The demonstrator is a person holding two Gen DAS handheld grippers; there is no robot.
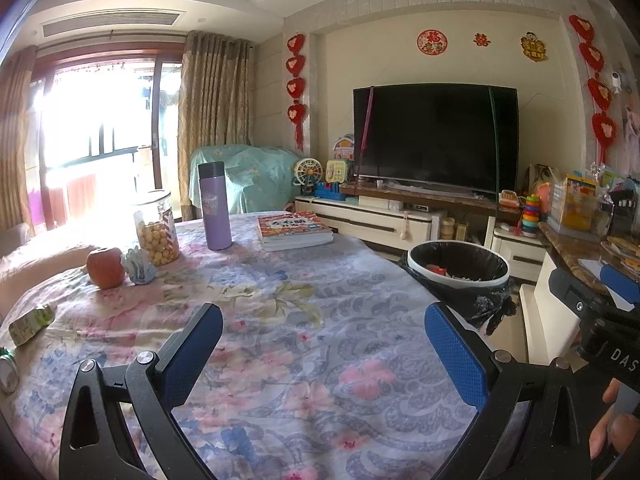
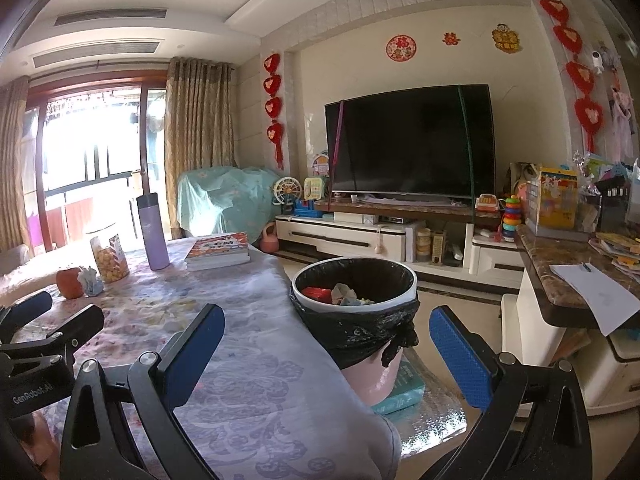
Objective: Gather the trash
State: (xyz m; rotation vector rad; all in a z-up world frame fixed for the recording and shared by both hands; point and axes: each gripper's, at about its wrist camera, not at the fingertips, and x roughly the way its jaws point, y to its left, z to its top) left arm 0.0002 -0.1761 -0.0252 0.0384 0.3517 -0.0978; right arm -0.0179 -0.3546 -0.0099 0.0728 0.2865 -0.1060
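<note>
Fig.: L gripper (image 1: 324, 344) and R gripper (image 2: 326, 346) both held wide, nothing gripped. Trash left on table (image 1: 304, 320): green carton (image 1: 30, 324), far left edge; bin (image 2: 354, 292) stands beside table. Search step judged; next, L reach w/ jaws around carton.

i see bare tablecloth (image 1: 320, 320) ahead; apple (image 1: 105, 267), jar (image 1: 157, 229) and bottle (image 1: 215, 206) crowd the far left, bin (image 2: 354, 304) right.

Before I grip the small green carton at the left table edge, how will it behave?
The green carton looks crumpled, so probably empty, light and soft; wide pads may crush it further. It lies flat on the tablecloth, so it should slide, not roll.
</note>
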